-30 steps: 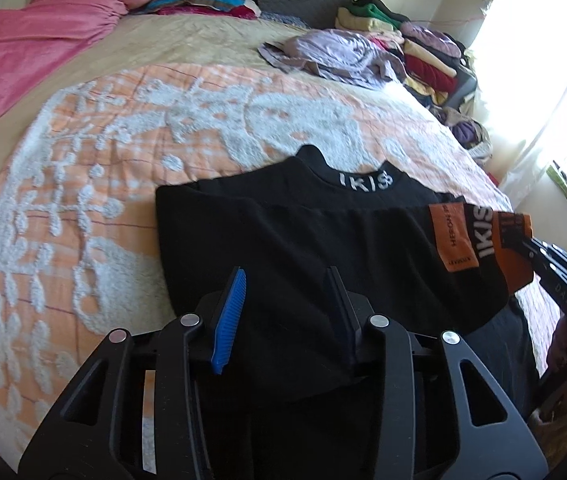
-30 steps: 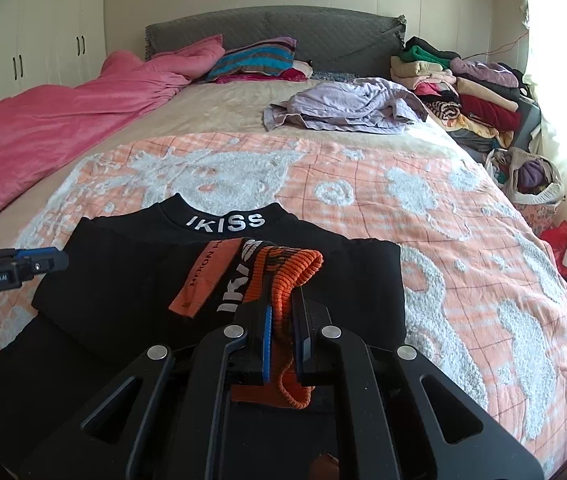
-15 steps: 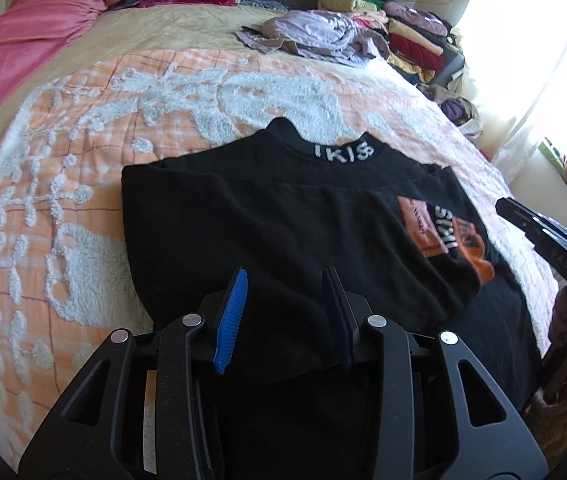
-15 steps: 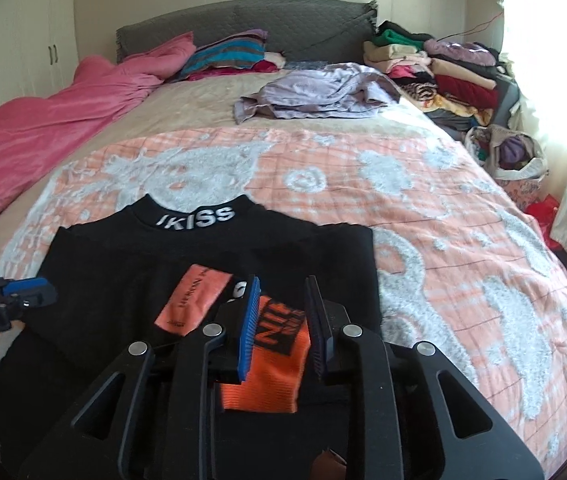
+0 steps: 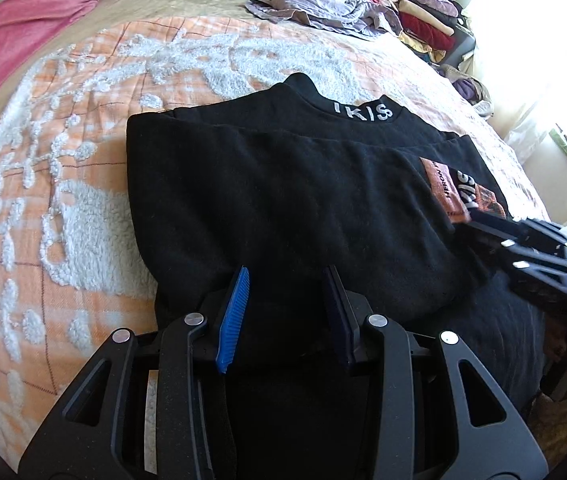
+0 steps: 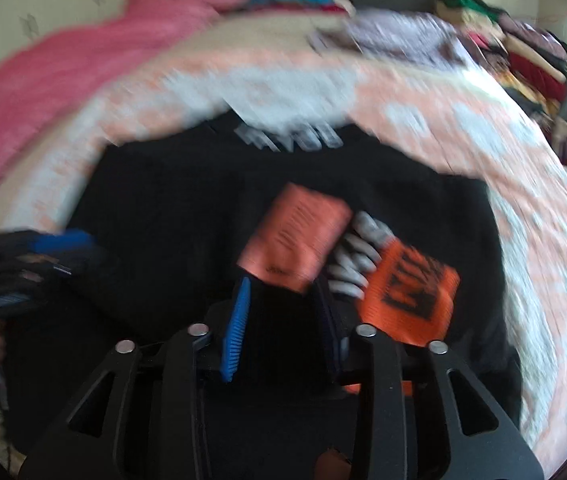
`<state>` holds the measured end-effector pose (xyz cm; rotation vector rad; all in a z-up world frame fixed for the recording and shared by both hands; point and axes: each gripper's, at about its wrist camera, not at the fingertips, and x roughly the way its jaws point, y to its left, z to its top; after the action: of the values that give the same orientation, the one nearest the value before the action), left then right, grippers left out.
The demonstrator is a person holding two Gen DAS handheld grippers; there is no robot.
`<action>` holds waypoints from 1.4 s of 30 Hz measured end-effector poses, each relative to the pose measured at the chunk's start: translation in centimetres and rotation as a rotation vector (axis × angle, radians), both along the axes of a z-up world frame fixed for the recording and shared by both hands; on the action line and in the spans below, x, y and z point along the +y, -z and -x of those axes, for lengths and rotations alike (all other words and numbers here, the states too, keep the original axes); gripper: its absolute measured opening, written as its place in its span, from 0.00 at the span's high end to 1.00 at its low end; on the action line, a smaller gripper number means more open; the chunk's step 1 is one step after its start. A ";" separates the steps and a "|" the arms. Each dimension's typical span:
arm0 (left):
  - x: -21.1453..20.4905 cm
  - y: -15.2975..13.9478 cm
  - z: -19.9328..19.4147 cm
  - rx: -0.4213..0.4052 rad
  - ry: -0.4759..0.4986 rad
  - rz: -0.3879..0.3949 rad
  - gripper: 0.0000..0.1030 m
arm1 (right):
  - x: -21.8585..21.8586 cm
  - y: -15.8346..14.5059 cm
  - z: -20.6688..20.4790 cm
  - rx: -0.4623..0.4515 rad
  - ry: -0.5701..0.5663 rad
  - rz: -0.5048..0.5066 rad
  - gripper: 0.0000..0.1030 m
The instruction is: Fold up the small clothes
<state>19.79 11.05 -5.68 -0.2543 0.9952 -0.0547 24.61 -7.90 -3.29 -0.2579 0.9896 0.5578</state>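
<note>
A black sweater with a white-lettered collar lies on the bed, its sleeves folded across the body. The orange cuff and orange patch rest on the right side. My left gripper is open and empty over the sweater's near edge. My right gripper is open and empty just near of the orange patch; this view is motion-blurred. The right gripper also shows at the right of the left wrist view, next to the cuff.
The orange and white bedspread surrounds the sweater. A pink blanket lies at the far left. A lilac garment and stacked folded clothes sit at the far right, near the window.
My right gripper opened and let go of the orange cuff, which now lies on the sweater, then shifted left. The left gripper stayed open and moved little.
</note>
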 end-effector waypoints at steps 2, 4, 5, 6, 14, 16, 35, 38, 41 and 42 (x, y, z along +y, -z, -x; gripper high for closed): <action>-0.1 0.0 0.1 0.000 0.002 -0.004 0.70 | -0.7 0.7 -0.5 0.036 0.010 -0.038 0.68; -0.1 0.0 0.1 0.000 0.002 -0.009 0.70 | -1.0 0.7 -0.6 0.053 0.021 -0.056 0.69; -0.1 0.0 0.0 0.001 0.002 -0.009 0.70 | -0.9 0.7 -0.5 0.047 0.018 -0.049 0.69; -0.1 0.0 0.0 0.001 0.002 -0.008 0.70 | -0.9 0.7 -0.3 0.043 0.019 -0.045 0.68; -0.1 -0.4 0.1 0.001 0.002 -0.005 0.70 | -1.7 -0.5 0.5 0.042 -0.004 -0.130 0.47; -0.2 -0.4 0.1 0.002 0.002 -0.005 0.70 | -1.7 -1.0 0.8 0.028 -0.008 -0.141 0.41; 0.5 -3.5 1.2 -0.057 -0.012 -0.014 0.19 | -3.4 -2.9 2.0 -0.029 0.033 -0.220 0.04; 0.4 -3.8 1.2 -0.058 -0.017 -0.030 0.09 | -3.5 -3.0 2.2 -0.044 0.036 -0.218 0.04; 0.2 -4.0 1.3 -0.059 -0.015 -0.045 0.09 | -3.5 -3.4 2.4 -0.067 0.038 -0.222 0.04; 0.2 -4.1 1.3 -0.062 -0.015 -0.047 0.09 | -3.5 -3.5 2.4 -0.072 0.039 -0.225 0.04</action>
<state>18.47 11.22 -1.53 -0.2155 0.9313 -0.0256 22.23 -11.45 0.24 -0.0579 0.8523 0.6142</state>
